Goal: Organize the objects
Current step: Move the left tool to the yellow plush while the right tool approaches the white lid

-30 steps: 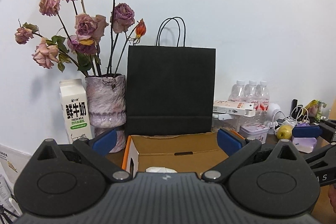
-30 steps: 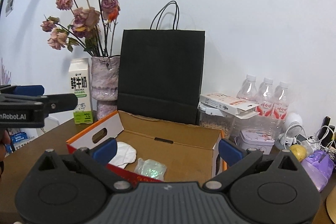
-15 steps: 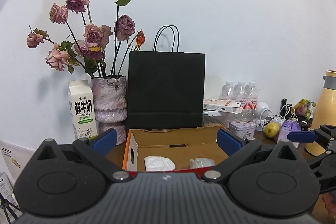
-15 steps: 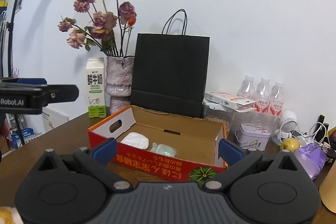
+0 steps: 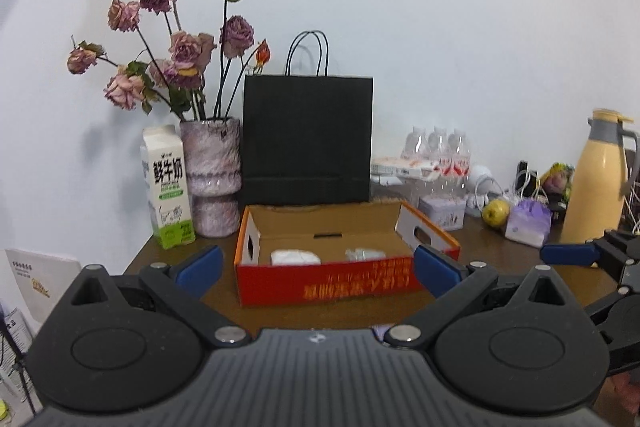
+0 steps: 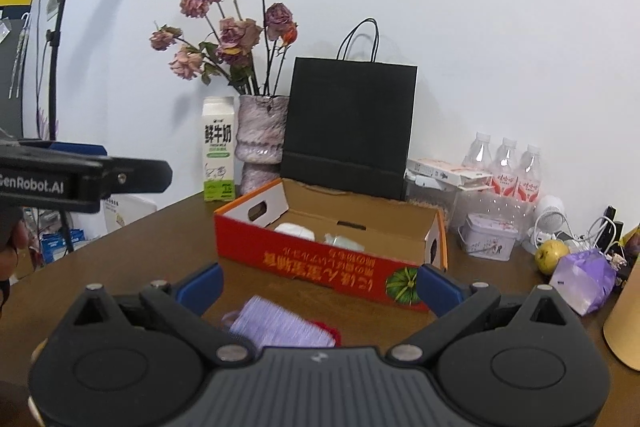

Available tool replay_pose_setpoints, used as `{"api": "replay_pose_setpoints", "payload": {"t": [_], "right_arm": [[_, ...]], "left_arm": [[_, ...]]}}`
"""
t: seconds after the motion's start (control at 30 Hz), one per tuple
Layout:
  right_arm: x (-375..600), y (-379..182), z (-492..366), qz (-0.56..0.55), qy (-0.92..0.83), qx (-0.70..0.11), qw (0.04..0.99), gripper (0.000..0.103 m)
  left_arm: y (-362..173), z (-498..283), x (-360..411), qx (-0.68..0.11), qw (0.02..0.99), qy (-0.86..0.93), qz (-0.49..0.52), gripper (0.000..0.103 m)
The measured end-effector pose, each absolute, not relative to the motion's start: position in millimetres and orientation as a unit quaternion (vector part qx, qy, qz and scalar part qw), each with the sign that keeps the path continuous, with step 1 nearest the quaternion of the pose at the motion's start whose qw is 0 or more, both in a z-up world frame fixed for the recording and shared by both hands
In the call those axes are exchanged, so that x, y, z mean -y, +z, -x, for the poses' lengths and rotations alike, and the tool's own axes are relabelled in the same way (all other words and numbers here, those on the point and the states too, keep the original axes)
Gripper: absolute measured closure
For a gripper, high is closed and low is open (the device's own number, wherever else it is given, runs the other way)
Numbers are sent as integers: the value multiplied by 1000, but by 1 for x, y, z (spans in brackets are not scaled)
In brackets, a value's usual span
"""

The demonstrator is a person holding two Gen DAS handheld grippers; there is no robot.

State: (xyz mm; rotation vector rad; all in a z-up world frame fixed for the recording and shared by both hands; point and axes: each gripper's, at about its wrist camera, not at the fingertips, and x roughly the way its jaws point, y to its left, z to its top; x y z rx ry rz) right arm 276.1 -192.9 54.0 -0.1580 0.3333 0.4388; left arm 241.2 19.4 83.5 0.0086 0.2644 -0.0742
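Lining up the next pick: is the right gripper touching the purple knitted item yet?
Apart. The right wrist view shows the purple knitted item lying on the table between open fingers, with bare table separating it from both.

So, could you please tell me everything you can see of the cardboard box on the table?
The cardboard box is a shallow open tray, red outside with yellow print and a green pumpkin picture, plain brown inside, with cut-out handle holes in its white end walls. It rests flat on the brown table, before the black bag, holding a white packet and a clear wrapped item.
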Motion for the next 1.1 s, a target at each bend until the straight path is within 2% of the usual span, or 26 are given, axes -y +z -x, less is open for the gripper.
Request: {"api": "replay_pose_setpoints", "payload": {"t": [0.57,1.1], "right_arm": [[199,9,-218,102,226,-223,943,0],[203,-40,-216,105,218,-297,924,0]], "left_arm": [[41,-186,-35,-202,979,-25,0,0],[2,-176,-47,-268,963,-39,3,0]]}}
